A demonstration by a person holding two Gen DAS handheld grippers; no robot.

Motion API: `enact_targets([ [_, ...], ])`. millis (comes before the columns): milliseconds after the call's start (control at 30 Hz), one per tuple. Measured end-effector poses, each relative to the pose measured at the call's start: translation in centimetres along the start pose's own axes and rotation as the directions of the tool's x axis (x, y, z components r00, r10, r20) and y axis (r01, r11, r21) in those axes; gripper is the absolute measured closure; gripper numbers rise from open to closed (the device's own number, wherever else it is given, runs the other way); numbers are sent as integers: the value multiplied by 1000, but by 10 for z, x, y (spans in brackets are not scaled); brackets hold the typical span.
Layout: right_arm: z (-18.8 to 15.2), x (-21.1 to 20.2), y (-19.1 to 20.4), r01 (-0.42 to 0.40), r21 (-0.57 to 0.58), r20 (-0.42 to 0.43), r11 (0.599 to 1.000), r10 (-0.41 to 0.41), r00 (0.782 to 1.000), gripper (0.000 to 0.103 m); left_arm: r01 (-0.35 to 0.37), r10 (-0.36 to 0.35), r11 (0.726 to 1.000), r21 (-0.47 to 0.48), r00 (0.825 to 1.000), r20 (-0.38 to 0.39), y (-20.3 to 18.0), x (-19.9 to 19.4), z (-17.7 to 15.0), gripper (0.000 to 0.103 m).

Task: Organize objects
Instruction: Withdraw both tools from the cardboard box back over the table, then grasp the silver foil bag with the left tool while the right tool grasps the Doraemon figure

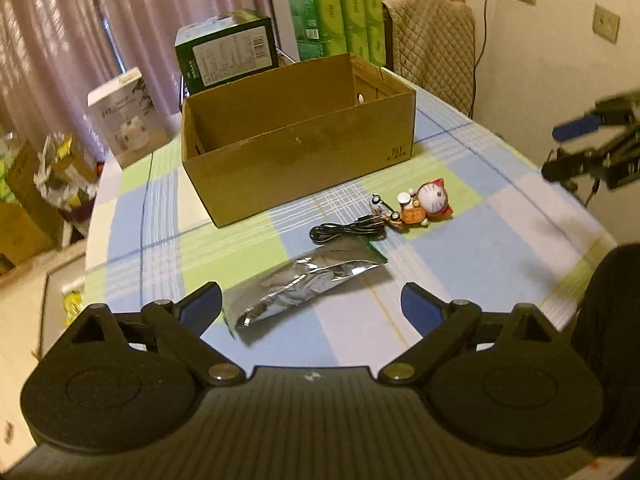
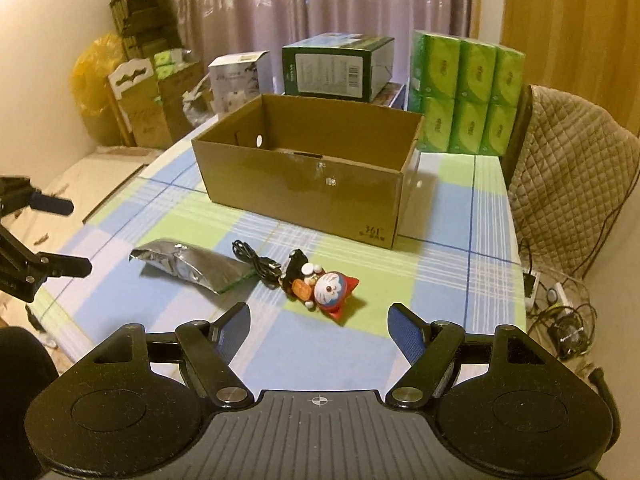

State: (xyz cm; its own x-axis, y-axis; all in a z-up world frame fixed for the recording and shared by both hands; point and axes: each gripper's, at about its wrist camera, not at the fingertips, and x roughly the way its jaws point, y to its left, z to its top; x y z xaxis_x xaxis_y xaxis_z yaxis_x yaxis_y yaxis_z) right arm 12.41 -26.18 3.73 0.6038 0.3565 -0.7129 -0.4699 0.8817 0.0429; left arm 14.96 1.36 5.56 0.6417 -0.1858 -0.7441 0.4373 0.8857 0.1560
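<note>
1. While both tools hover short of the loose items, the left hand-held gripper (image 1: 311,304) has its jaws spread wide and holds nothing; the right hand-held gripper (image 2: 319,322) is equally agape and empty.
2. On the checked surface (image 2: 452,280), the open cardboard box (image 2: 316,184) is the landmark, and every loose item lies in front of its near wall.
3. Nearest the left tool, in front of the box, lies a silver foil pouch (image 1: 298,290). It looks light, crinkly and slippery; I would pinch it across its flat middle or at a sealed edge.
4. Between pouch and box sits a coiled black cable (image 1: 347,229), limp and likely to trail; taking the bundled loops seems safest.
5. Right of the cable, in front of the box's near corner, a cat figurine (image 2: 328,289) lies on its side, touching a small dark piece I cannot identify. It looks rigid, smooth and possibly chippable; grip across the round head.
</note>
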Motion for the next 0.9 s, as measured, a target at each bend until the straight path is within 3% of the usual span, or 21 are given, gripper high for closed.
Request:
enact_targets([
  [233,5,7,-1,-11,-80,-43,997,8,999,30,38,-38,999,24,999,-11,6,2,3,8],
  [600,5,26,0,-16,-168,-111,986,-2,994,30,81,-74,986,146,996,-52,3,15,3,8],
  [900,13,43,3,-29,-287,-135,957,-11,991,30,85,-68,942,326,996,-63,9,34,12,8],
])
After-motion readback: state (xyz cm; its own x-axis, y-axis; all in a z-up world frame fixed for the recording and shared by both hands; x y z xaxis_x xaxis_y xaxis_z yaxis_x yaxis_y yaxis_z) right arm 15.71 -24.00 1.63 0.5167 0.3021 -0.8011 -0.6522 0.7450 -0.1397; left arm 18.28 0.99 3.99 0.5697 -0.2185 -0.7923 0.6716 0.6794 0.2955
